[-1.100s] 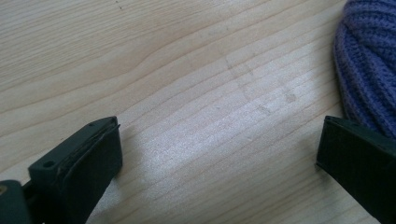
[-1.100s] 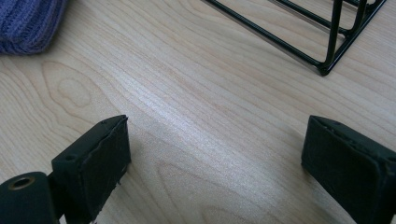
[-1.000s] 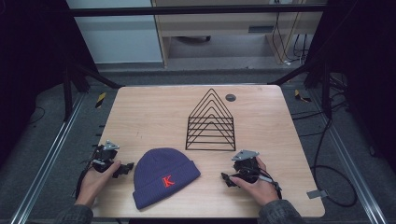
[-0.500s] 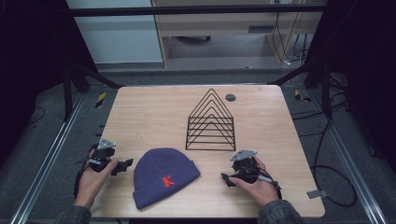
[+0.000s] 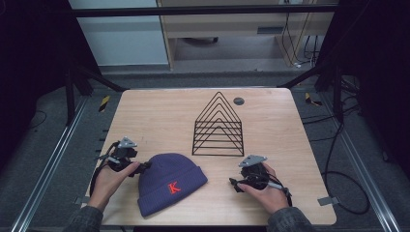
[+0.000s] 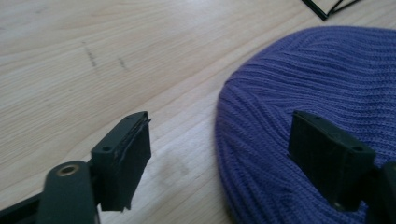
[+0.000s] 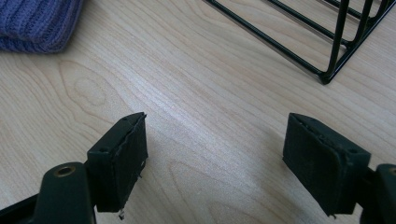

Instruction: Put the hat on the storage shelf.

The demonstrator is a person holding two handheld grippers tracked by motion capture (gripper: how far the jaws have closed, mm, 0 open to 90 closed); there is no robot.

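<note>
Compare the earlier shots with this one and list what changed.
The left gripper moved in toward the purple beanie, now at its edge; its jaws have just been closing, one over the knit, not pinching it. The right gripper kept its place, jaws also narrowing over bare table. Beanie and wire rack stayed put.

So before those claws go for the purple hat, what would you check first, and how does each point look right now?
1. Left claw open, closing lately, with nothing gripped: ok.
2. Left claw straddles the edge of the purple beanie: ok.
3. Right claw open, closing lately, over bare table: ok.
4. Right claw near the beanie: not ok, it sits apart.
5. Beanie lies flat, clear of the wire rack: ok.
</note>
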